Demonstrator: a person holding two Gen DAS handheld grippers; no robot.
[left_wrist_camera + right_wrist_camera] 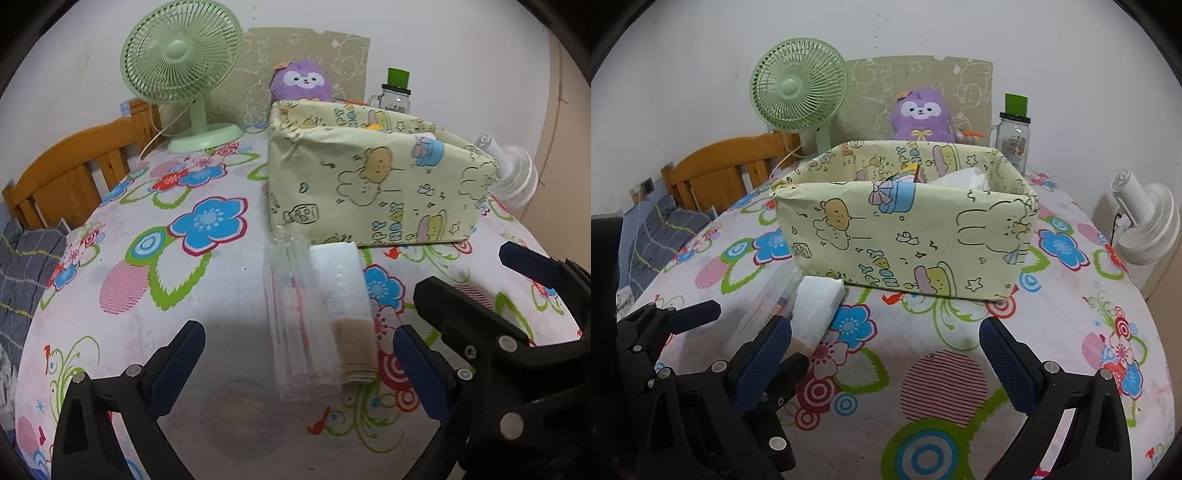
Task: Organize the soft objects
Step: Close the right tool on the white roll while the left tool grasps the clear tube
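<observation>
Your left gripper (297,354) is spread wide, nothing between the fingers; its blue pads (181,365) sit either side of the clear plastic packet (295,314) without touching it; it hovers low over the floral tablecloth (147,258), pointed at the patterned box (376,184). The packet lies flat on the cloth, its far end just beside the box's front wall; a white padded roll (343,280) with a beige cloth end (356,347) lies along its right side, touching it.

Your right gripper (884,354) is also fully released, empty, over bare cloth in front of the box; it sits level, close beside the left one, facing the same way. The box (908,236) holds white soft items (964,179) and something colourful I can't make out. Behind it: green fan (799,92), purple plush (921,114), jar (1012,140); white fan (1145,225) at far right.
</observation>
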